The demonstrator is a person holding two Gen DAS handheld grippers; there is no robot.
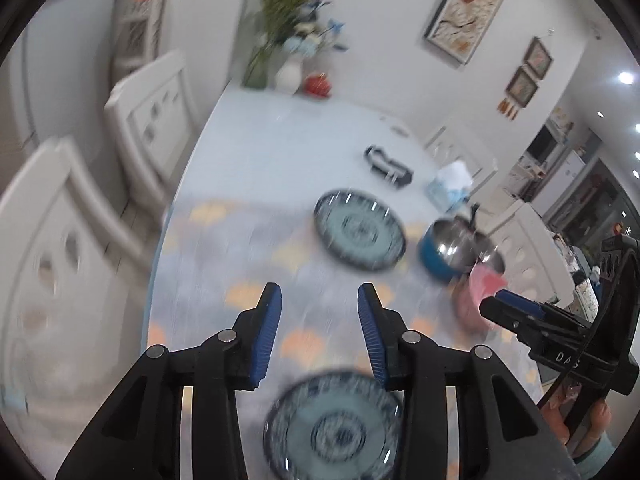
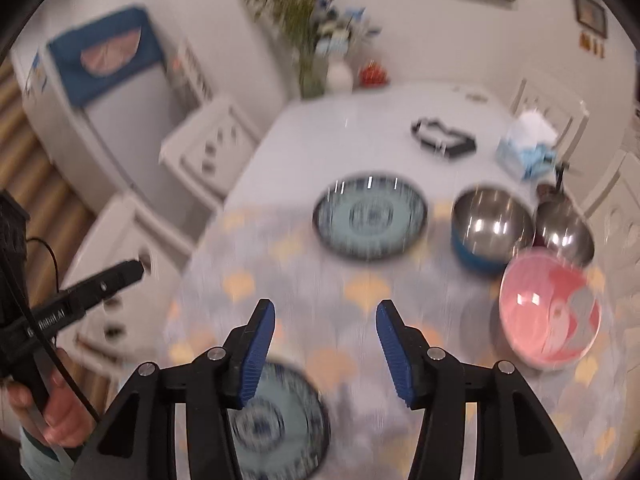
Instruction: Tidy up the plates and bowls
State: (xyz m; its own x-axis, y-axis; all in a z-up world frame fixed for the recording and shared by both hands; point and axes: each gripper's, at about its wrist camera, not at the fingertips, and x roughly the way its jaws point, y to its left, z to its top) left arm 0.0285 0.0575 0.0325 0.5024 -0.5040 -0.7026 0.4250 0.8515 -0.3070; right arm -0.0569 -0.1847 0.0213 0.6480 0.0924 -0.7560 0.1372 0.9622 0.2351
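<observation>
Table (image 2: 340, 136): white top, with a patterned cloth (image 2: 360, 292) of grey and orange shapes over its near part. Both views were blurred.

Near plate (image 1: 336, 424): blue-patterned, flat on the cloth at the near edge, below and between the left tongs' fingers, not touched by them.

Far plate (image 2: 370, 220): same pattern, flat on the cloth, well apart from the near plate, just left of the bowls.

Blue bowl (image 2: 490, 224): steel inside, blue outside, upright, just beside the far plate.

Steel bowl (image 2: 566, 232): behind and right of the blue bowl, close against it.

Pink bowl (image 2: 550, 312): upright on the cloth, in front of the two metal bowls, near the right edge.

Left tongs (image 1: 319, 334): blue pads apart, nothing between them, held above the cloth.

Right tongs (image 2: 326, 346): blue pads apart, nothing between them, held above the cloth.

Other items: tissue pack (image 2: 528, 144) and a black object (image 2: 444, 138) on the bare table; white vase (image 2: 340, 74) with greenery and a red object (image 2: 374, 74) at the far end; white chairs (image 1: 156, 120) along the sides; framed pictures (image 1: 468, 8) on the wall.
</observation>
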